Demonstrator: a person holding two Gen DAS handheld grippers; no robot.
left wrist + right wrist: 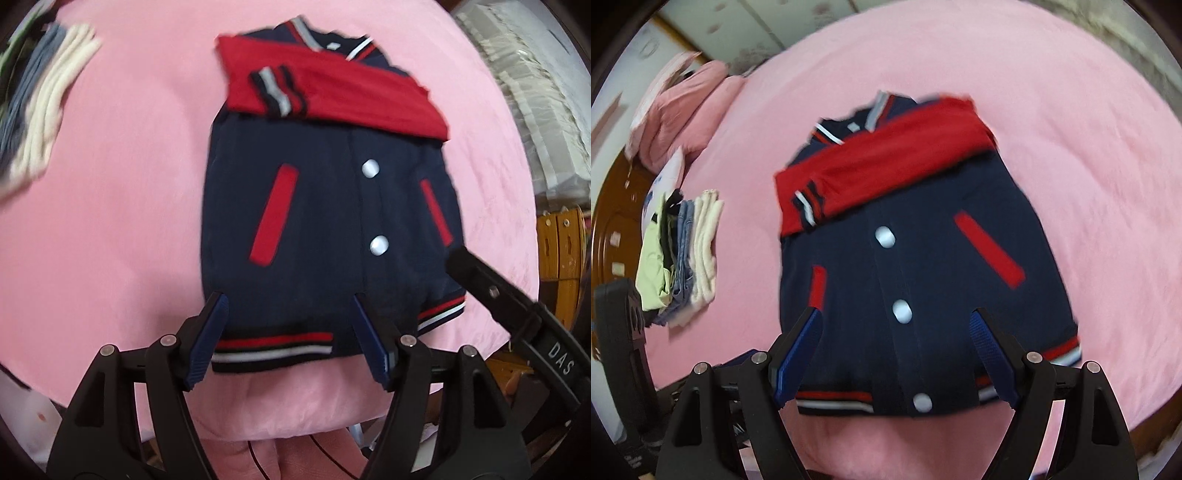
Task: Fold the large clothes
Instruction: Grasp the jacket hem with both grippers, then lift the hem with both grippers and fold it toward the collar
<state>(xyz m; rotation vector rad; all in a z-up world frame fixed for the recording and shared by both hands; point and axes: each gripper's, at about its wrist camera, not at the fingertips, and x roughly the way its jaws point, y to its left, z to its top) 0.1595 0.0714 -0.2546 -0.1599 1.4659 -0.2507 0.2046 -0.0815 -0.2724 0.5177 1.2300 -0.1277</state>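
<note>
A navy varsity jacket with white snaps and red pocket trims lies flat on the pink bed, front up, also shown in the right wrist view. Its red sleeves are folded across the chest. My left gripper is open, its fingers over the jacket's striped hem. My right gripper is open over the hem and holds nothing. The right gripper's black body shows at the jacket's right edge in the left wrist view.
A stack of folded clothes lies on the bed left of the jacket, also in the left wrist view. Pink pillows lie at the far left. The pink sheet surrounds the jacket. A wooden frame stands beyond the bed's right edge.
</note>
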